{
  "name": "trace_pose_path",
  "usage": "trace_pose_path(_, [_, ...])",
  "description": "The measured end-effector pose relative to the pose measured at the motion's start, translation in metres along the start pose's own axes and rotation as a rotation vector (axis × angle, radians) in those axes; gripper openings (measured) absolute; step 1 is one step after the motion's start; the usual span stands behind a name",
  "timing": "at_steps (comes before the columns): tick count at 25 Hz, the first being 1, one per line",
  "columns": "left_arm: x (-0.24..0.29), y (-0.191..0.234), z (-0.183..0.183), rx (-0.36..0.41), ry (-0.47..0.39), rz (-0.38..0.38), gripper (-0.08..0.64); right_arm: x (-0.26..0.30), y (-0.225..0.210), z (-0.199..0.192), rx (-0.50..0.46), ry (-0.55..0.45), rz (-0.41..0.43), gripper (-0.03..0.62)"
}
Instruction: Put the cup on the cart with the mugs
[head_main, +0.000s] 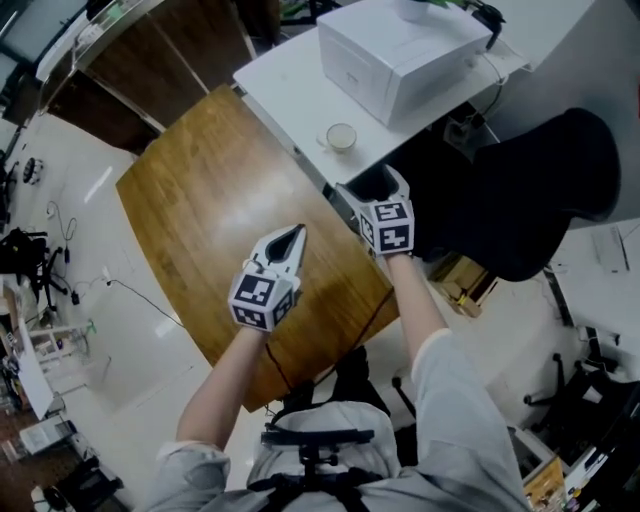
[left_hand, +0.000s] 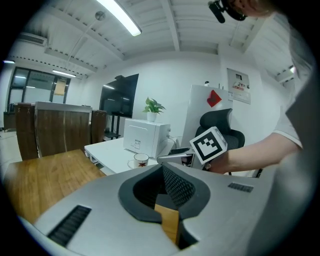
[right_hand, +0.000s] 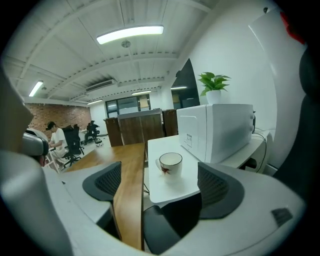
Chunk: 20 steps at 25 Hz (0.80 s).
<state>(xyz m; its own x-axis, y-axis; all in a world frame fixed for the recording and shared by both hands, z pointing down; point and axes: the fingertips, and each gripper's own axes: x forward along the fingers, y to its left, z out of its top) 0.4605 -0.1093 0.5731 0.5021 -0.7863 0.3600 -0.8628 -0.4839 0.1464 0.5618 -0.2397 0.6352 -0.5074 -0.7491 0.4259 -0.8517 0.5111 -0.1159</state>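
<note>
A white cup (head_main: 341, 137) with a dark rim and a small red mark stands on the white table (head_main: 290, 75), near its front edge. My right gripper (head_main: 372, 186) hovers just short of that edge, open and empty. In the right gripper view the cup (right_hand: 170, 164) stands ahead, centred between the wide jaws of my right gripper (right_hand: 160, 182), still some way off. My left gripper (head_main: 292, 240) is shut with nothing in it, over the wooden table (head_main: 210, 200). In the left gripper view the cup (left_hand: 141, 160) shows beyond my left gripper (left_hand: 167, 187), with the right gripper (left_hand: 172, 158) reaching toward it.
A white box-shaped appliance (head_main: 400, 50) sits on the white table behind the cup, with a potted plant (right_hand: 214, 85) on top. A black office chair (head_main: 540, 190) stands right of my right arm. People sit at desks (right_hand: 60, 137) far off. No cart or mugs are in view.
</note>
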Motion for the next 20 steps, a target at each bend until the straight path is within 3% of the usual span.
trace_pose_path(3, [0.020, 0.009, 0.004, 0.007, 0.000, 0.012, 0.005, 0.029, -0.013, -0.001, 0.020, -0.004, -0.003, 0.497])
trace_pose_path(12, [0.071, 0.036, -0.010, 0.009, 0.002, 0.031, 0.005, 0.099, -0.023, -0.019, -0.012, 0.019, 0.024, 0.499])
trace_pose_path(20, [0.089, 0.050, -0.030, -0.007, 0.013, 0.054, 0.005, 0.138, -0.035, -0.024, -0.004, -0.049, -0.015, 0.498])
